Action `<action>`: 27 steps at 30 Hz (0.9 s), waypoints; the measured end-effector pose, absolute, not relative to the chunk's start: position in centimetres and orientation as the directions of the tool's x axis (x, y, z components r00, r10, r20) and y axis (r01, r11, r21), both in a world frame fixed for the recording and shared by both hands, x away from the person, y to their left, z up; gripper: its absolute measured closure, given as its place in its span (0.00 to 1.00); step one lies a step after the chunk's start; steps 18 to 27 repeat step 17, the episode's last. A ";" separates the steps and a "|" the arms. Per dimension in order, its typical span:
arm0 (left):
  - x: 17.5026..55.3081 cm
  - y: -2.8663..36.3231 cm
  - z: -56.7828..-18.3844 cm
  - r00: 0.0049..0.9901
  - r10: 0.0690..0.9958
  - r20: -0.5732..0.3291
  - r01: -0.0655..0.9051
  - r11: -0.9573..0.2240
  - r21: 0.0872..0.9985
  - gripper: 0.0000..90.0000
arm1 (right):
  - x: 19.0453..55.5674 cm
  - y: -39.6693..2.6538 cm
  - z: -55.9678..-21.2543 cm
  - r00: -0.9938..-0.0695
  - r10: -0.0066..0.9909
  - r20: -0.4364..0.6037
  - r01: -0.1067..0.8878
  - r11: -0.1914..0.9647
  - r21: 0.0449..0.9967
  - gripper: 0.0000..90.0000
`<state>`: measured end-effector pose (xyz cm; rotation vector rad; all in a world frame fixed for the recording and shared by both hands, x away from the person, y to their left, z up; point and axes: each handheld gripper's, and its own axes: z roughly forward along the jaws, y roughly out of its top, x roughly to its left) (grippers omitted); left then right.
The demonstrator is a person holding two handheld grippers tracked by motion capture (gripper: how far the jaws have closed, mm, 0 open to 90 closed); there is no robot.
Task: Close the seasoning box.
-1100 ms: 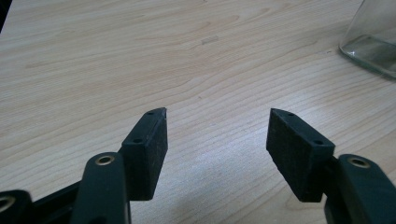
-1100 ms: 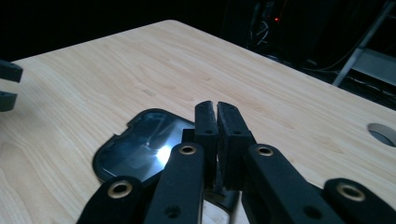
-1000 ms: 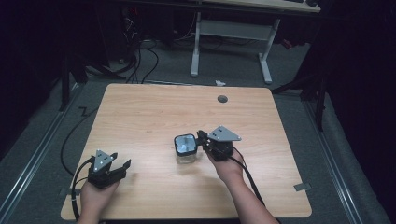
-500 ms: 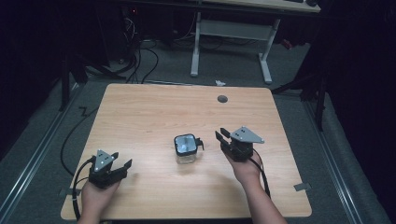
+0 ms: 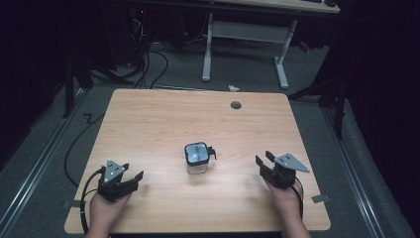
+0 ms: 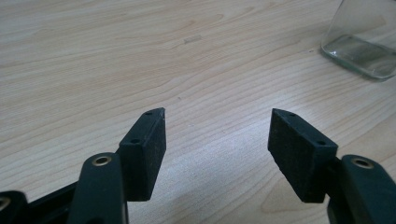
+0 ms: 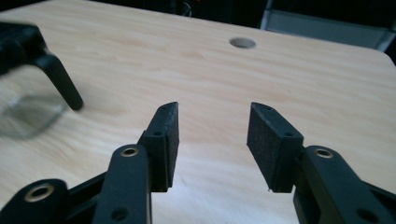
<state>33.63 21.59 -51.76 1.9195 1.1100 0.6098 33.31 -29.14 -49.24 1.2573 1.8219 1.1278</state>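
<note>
A small square glass jar (image 5: 197, 157) with a black lid clasp stands upright at the table's middle. My left gripper (image 5: 132, 177) rests near the front left corner, open, pointing toward the jar, with bare wood between its pads. The left gripper view has the jar's base (image 6: 362, 42) at the top right, beyond my left gripper (image 6: 217, 126). My right gripper (image 5: 262, 161) sits to the right of the jar, apart from it. Its jaws have just been opening, with nothing between them. The right gripper view shows my right gripper (image 7: 212, 114) over bare wood and the jar (image 7: 28, 112) at the left.
A round cable hole (image 5: 236, 105) lies near the table's far edge. Behind the table stands a white desk frame (image 5: 245, 32), with cables (image 5: 148, 64) on the floor. The table's right edge (image 5: 309, 163) runs close by my right hand.
My right gripper has drawn away from the jar's right side toward the right edge, and its jaws have spread. The jar stays in place. My left gripper has not moved.
</note>
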 end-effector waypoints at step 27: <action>33.4 20.7 -51.6 0.482 0.876 0.017 0.482 -0.281 0.830 0.41 | 29.7 -33.5 -51.8 -0.220 0.975 0.043 0.431 0.057 0.900 0.52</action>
